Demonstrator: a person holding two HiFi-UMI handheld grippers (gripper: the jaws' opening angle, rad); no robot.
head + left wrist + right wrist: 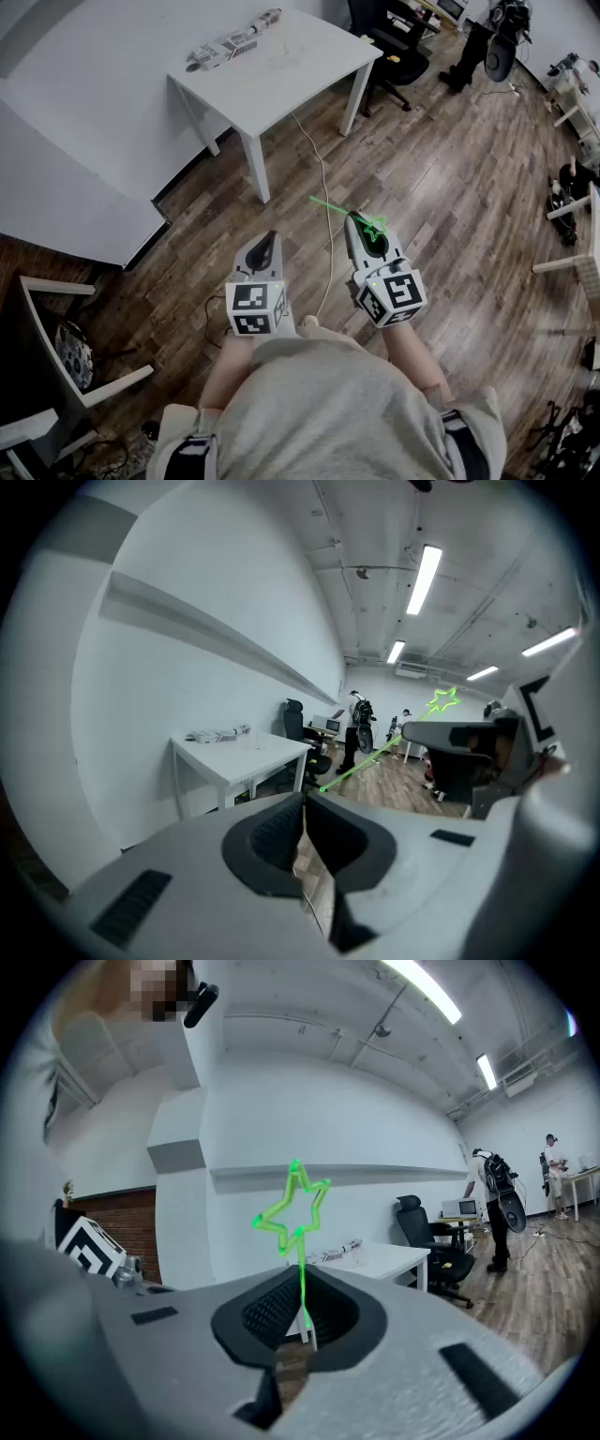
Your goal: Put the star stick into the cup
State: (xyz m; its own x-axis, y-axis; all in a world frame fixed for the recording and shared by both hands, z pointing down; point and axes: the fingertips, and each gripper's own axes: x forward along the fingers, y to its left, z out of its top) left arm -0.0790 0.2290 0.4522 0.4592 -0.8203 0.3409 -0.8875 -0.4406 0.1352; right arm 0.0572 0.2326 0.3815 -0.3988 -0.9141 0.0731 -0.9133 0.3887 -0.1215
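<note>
A thin green star stick (375, 228) is clamped in my right gripper (361, 225), which is shut on its shaft. In the right gripper view the star (292, 1206) stands upright just above the closed jaws. The stick's free end points up-left over the floor. My left gripper (270, 239) is beside it, shut, with nothing between its fingers. From the left gripper view the star stick (442, 701) shows to the right. A clear cup (278, 49) stands on the white table (309, 66), far ahead of both grippers, and shows faintly as the cup (256, 741) in the left gripper view.
A printed packet (230, 44) lies on the table's far left. A black office chair (394, 42) stands right of the table. A white cable (326, 216) runs across the wooden floor. A white frame (56, 356) stands at lower left. A person (492, 1208) stands far off.
</note>
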